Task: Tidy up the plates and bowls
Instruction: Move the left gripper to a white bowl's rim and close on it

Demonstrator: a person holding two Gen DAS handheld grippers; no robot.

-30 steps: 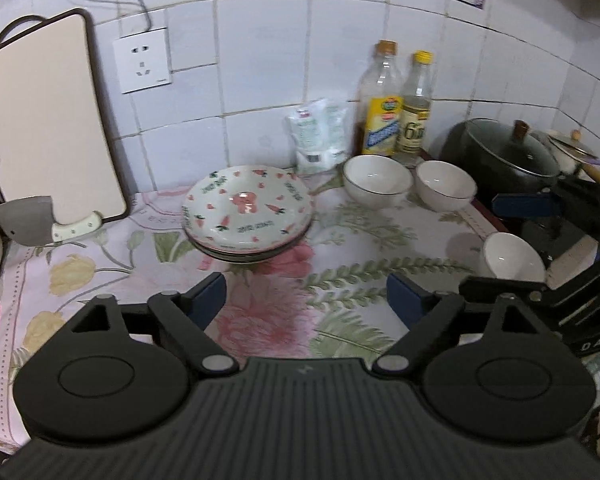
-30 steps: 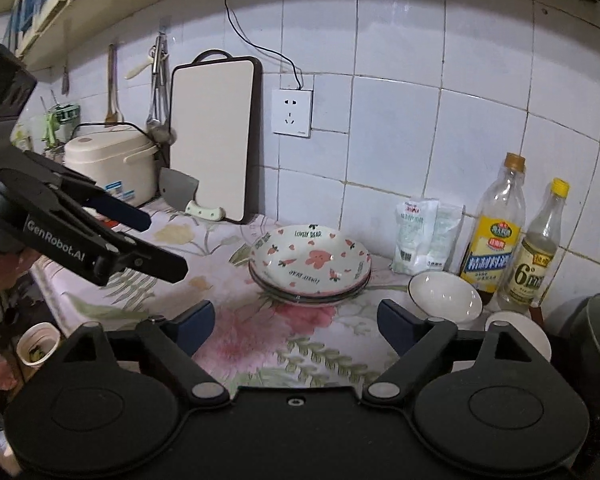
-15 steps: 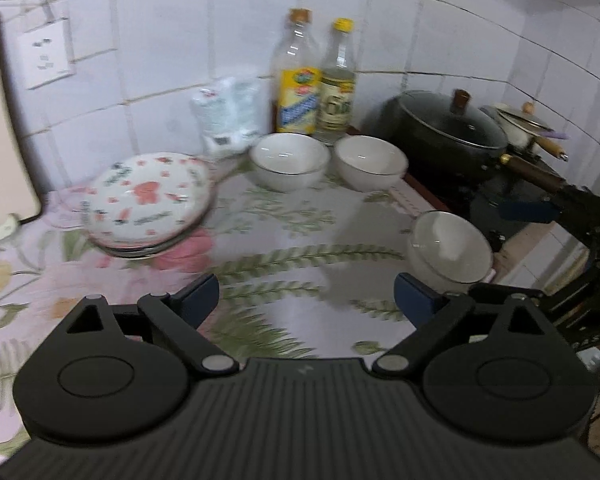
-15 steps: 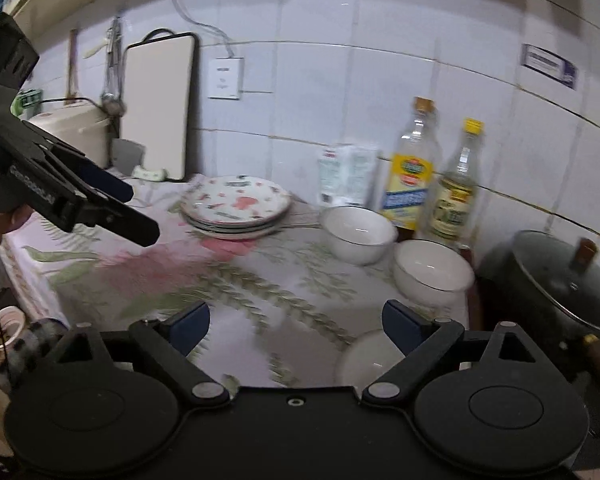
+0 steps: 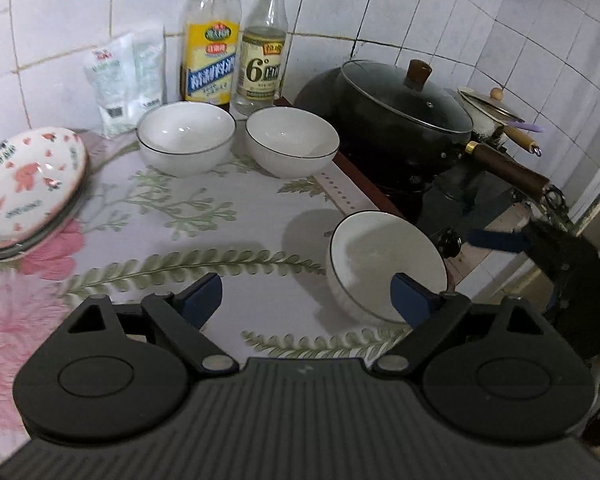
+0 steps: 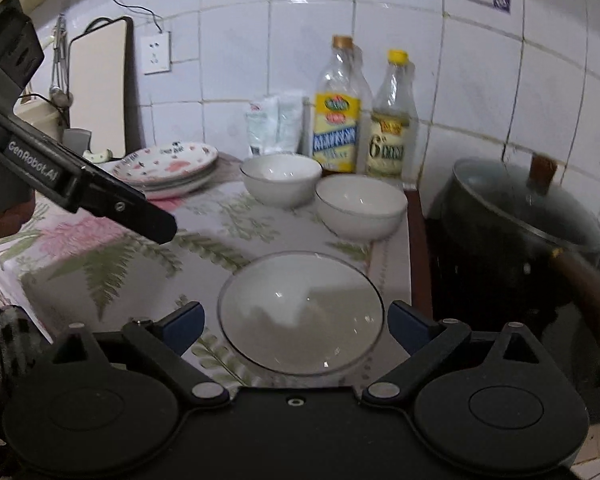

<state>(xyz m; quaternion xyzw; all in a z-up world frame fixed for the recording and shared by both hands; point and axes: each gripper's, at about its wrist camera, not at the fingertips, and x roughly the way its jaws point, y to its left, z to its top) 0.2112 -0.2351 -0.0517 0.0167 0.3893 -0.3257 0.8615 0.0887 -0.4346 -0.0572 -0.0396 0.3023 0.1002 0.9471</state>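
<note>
Between the open jaws of the right gripper point(image 6: 296, 326) a white bowl point(image 6: 300, 312) is framed, standing apart from the pads on both sides; nothing is gripped, and these jaws have just been opening. In the left wrist view the same bowl sits at the right-hand jaw of the left gripper point(image 5: 306, 294), whose jaws are also spread wide and empty, only bare counter point(image 5: 220, 248) lying between them. The step in hand is judged to be the pick-up of this near bowl by the right gripper. It is best done by lowering the jaws until one pad is inside the rim and one outside, or until the wall is spanned, before any closing is begun; the bowl stands near the counter's edge beside the stove, so a sideways push should be avoided. Beyond the jaws two more white bowls point(image 6: 280, 178) point(image 6: 360, 206) are set just beside each other, a likely place for stacking. Further left a stack of patterned plates point(image 6: 168, 166) is seen. Behind the bowls two bottles point(image 6: 338, 120) stand against the tiled wall, and the lidded black pan point(image 6: 520, 216) should be kept clear of.
</note>
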